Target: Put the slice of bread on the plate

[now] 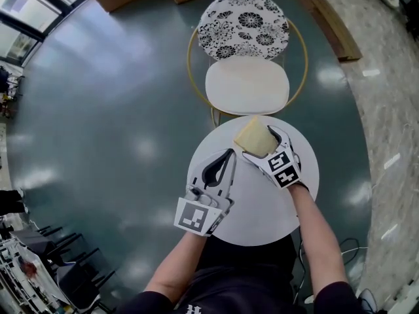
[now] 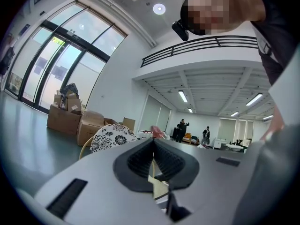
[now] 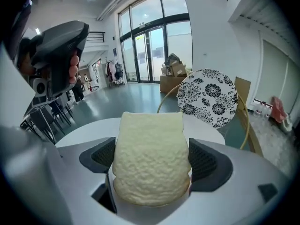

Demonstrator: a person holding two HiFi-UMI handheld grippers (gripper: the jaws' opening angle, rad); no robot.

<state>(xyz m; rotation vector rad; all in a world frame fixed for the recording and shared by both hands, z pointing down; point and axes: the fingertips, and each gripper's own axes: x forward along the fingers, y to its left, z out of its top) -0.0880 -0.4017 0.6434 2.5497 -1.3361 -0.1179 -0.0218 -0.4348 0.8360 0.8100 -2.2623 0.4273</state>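
Round white table (image 1: pixel 262 208) is showing no plate beneath the tongs, the right tongs (image 1: pixel 257 140) are clamping the pale, soft slice of bread (image 3: pixel 149 165) by its sides, and the left tongs (image 1: pixel 229 154) alongside are sitting closed and empty, so over-squeezing is risking a crushed slice.

A round white table (image 1: pixel 262 208) stands on the glossy grey-green floor (image 1: pixel 98 110).

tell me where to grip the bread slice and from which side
Take the slice of bread by its two side edges, coming in from one end along its flat face. It is broad and thin, so the width probably suits the jaws best; the right gripper holds it so now.
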